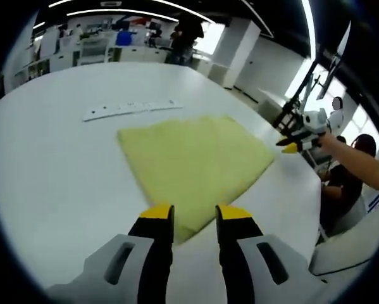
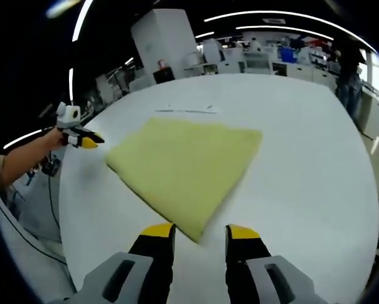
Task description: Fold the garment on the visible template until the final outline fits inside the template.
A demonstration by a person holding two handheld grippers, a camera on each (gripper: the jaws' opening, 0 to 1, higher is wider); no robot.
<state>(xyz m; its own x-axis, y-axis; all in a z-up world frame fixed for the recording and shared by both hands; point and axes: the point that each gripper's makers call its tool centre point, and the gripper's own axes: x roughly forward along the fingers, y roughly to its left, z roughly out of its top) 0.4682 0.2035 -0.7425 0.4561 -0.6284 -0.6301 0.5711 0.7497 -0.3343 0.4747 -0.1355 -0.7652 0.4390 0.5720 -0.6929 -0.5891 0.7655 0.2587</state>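
Garment [image 1: 192, 166]: pale yellow, soft-looking cloth, lying flat on the white bench [image 1: 56, 158] in a roughly four-sided folded shape with one corner tapering to a point. No wrinkles of note; edges look slightly thick, as if layered. In the left gripper view it sits at centre, its pointed corner reaching down toward 6 o'clock. In the right gripper view the same cloth [image 2: 183, 161] also lies at centre, pointed corner toward 6 o'clock.

Left tool [image 1: 195, 214]: black jaws with yellow tips, standing apart with a clear gap. The tips lie over the near corner of the cloth; I cannot tell whether they touch it. Nothing is held between them. From the right gripper view this tool [image 2: 88, 140] sits at 9 o'clock, off the cloth's far-left corner, carried by a person's hand [image 2: 50, 139]; its opening is too small to judge there.

Right tool [image 2: 198, 232]: jaws likewise apart, nothing between them, tips straddling the cloth's pointed corner, contact unclear. From the left gripper view it [image 1: 290, 147] appears at 3 o'clock, just beside the cloth's right corner.

A white strip [image 1: 131, 109] lies on the bench beyond the cloth, toward 11 o'clock.
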